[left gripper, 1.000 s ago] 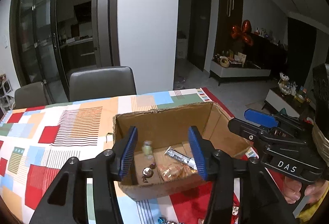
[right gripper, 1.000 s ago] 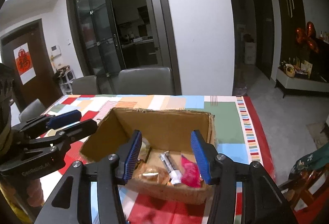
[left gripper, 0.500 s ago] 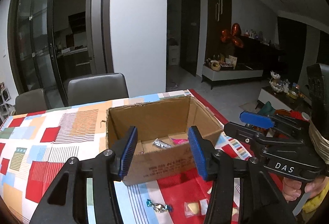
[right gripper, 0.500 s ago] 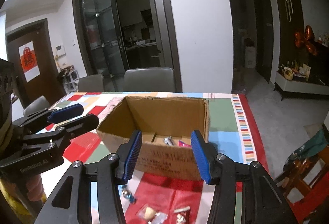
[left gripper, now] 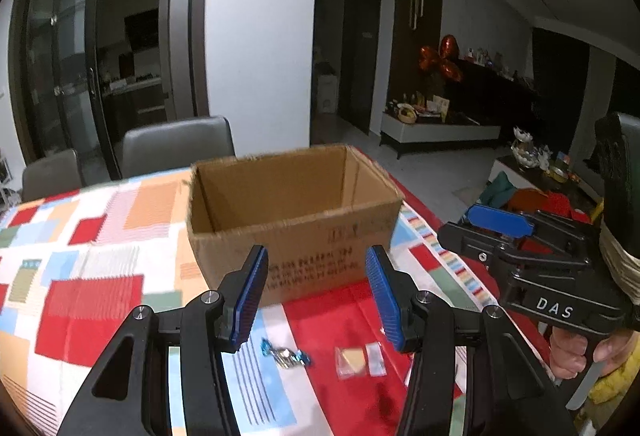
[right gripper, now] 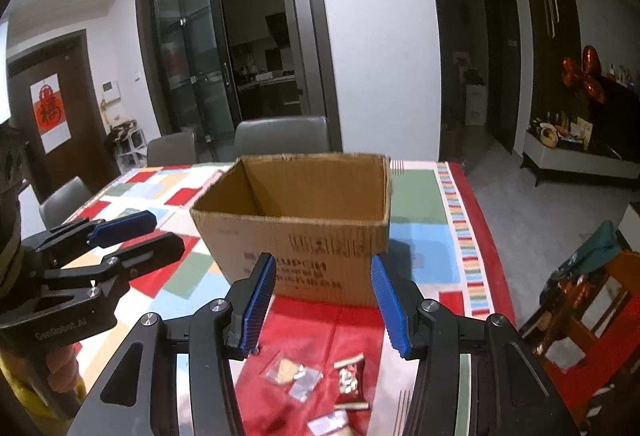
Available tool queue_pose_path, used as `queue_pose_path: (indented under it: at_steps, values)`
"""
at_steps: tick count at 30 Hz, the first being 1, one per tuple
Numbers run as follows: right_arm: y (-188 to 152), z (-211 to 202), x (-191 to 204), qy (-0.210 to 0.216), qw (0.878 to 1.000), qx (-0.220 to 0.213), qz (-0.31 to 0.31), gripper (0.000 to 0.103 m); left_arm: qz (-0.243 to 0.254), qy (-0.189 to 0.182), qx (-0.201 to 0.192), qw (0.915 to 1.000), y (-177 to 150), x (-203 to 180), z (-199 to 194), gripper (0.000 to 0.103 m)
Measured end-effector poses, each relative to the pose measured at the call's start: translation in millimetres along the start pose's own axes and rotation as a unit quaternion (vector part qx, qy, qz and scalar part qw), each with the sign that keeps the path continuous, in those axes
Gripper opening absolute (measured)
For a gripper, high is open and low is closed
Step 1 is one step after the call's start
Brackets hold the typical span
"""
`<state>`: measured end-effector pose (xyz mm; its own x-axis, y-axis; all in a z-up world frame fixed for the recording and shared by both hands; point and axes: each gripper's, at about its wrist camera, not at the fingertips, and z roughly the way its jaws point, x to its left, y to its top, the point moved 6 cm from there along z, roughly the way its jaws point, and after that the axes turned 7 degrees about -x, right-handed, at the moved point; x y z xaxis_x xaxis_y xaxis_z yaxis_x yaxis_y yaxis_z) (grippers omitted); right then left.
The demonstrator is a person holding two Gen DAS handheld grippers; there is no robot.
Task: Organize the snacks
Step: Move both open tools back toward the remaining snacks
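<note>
Snacks in small wrappers, scattered on a desk (left gripper: 92,268) under a bright patchwork cloth of red, blue, orange and green blocks. Nearest the left wrist camera: a blue twist-wrapped candy (left gripper: 285,353) and, just to its right, a clear packet with a pale yellow piece inside (left gripper: 353,361). Nearest the right wrist camera: a clear packet holding a tan biscuit (right gripper: 289,367), a red packet (right gripper: 351,380) beside it, and a pale wrapper (right gripper: 329,423) cut off by the lower edge. Behind the snacks, an open cardboard box (left gripper: 296,232) upright on the cloth with dark printed lettering on its near side; inside walls visible, floor hidden from both cameras. Left gripper (left gripper: 316,290) held low above the cloth in front of the box, blue ribbed pads parted about halfway, nothing between them. Right gripper (right gripper: 324,306) likewise above the loose snacks, pads parted about halfway, empty. Each gripper visible side-on from the other's camera, black body with a blue pad, gripped by a hand (left gripper: 576,350) at the picture edge, with a bit of yellow sleeve below. Grey chairs (right gripper: 280,138) pushed in at the far side of the desk. Beyond, a white wall, dark glass sliding doors and a dim living room with a low white cabinet.
</note>
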<state>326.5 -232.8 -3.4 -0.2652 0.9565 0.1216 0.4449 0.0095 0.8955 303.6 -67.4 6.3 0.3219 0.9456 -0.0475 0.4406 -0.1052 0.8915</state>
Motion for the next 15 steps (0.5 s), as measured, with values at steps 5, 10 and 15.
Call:
queue_pose_path:
  at_steps: [5,10,15]
  values:
    - [-22.0,3.1,-4.6,0.000,1.000,0.024,0.005,0.051,0.003,-0.015,0.018,0.9997,-20.3,-9.6,6.2,0.050]
    - [-43.2,9.1,-8.3,-0.001,0.999,0.049,0.012,0.051,0.005,-0.028,0.040,0.9988,-42.1,-14.6,15.9,0.050]
    - [-66.3,16.2,-12.3,-0.002,0.997,0.074,0.015,0.051,0.014,-0.043,0.065,0.9969,-64.4,-18.6,29.2,0.050]
